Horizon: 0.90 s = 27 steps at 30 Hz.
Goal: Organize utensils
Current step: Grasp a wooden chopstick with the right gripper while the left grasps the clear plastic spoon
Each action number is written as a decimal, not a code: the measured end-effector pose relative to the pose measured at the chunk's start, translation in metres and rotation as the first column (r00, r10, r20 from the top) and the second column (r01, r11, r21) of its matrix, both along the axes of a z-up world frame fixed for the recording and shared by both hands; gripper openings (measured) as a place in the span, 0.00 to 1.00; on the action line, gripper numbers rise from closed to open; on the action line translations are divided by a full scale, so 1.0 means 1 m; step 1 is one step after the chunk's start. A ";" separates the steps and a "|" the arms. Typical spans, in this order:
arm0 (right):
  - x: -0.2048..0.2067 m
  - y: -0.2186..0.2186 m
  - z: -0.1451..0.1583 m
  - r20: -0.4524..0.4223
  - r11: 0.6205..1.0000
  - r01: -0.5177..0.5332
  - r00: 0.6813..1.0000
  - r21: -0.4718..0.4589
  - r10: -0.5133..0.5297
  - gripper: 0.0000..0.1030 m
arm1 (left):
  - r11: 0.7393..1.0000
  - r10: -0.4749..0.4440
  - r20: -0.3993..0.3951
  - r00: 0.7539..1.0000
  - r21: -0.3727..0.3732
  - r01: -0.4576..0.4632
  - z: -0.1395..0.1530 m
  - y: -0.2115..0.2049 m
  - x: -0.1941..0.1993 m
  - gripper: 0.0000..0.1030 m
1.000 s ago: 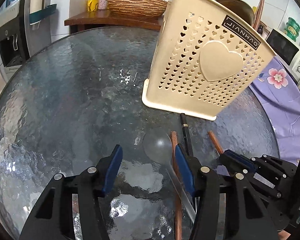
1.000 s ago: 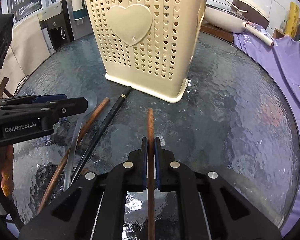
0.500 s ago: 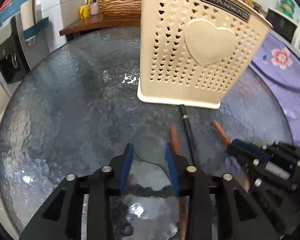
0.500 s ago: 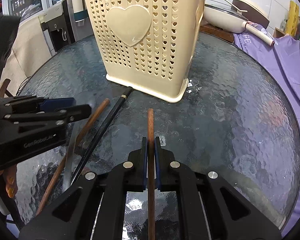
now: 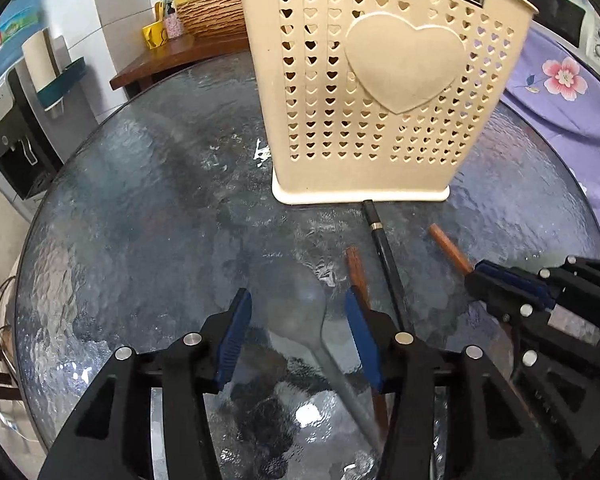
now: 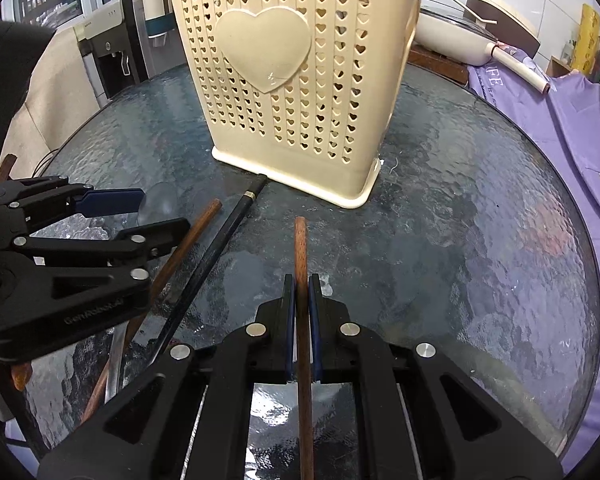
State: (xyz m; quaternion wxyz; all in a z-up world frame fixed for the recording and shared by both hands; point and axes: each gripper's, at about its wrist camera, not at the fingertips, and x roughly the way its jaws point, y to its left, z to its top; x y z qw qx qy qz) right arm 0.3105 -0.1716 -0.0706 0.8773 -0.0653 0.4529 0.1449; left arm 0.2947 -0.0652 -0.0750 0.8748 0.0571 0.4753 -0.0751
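**Two grippers among the loose utensils in front of the holder**

Textured dark glass forms the round table [image 5: 140, 220], with a kitchen behind it: a wooden sideboard carrying a woven basket [image 5: 212, 14], and a purple flowered cloth [image 5: 560, 92] to the right. On the table stands the cream utensil holder [image 5: 380, 92], perforated with hearts, upright and close ahead of both grippers, apparently the place the utensils are meant to go.

The right gripper [image 6: 301, 280] has its fingers clamped on a brown chopstick [image 6: 300, 248], held lengthwise so its tip points at the holder, which should suit lifting it in end first. The left gripper [image 5: 296, 304] has its fingers apart, straddling the bowl of a clear spoon [image 5: 296, 312] lying flat. Just beside the spoon lie a second brown chopstick [image 5: 356, 272] and a black chopstick [image 5: 384, 248] whose end touches the holder's base. These crowd the right finger, so closing on the spoon risks nudging them.
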 end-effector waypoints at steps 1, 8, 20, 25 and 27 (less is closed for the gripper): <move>0.001 0.001 0.000 -0.002 1.000 -0.001 1.000 -0.004 0.001 0.07 | 1.000 0.002 0.000 1.000 -0.003 -0.002 0.000 0.000 0.001 0.47; 0.004 0.005 0.000 -0.005 1.000 -0.001 1.000 -0.017 0.001 0.07 | 1.000 -0.019 0.011 1.000 0.000 0.019 0.001 -0.004 -0.001 0.36; 0.000 0.003 -0.001 0.007 0.999 -0.003 1.000 0.032 0.002 0.07 | 0.997 -0.024 0.049 0.999 -0.077 0.027 0.008 0.004 -0.013 0.34; -0.012 -0.005 0.017 0.072 0.995 -0.020 0.997 0.096 0.013 0.07 | 0.990 -0.032 0.130 0.991 -0.135 0.049 0.032 0.009 -0.029 0.34; -0.019 -0.010 0.029 0.109 0.992 -0.028 0.994 0.122 0.015 0.07 | 0.985 -0.037 0.186 0.982 -0.158 0.067 0.048 0.012 -0.041 0.34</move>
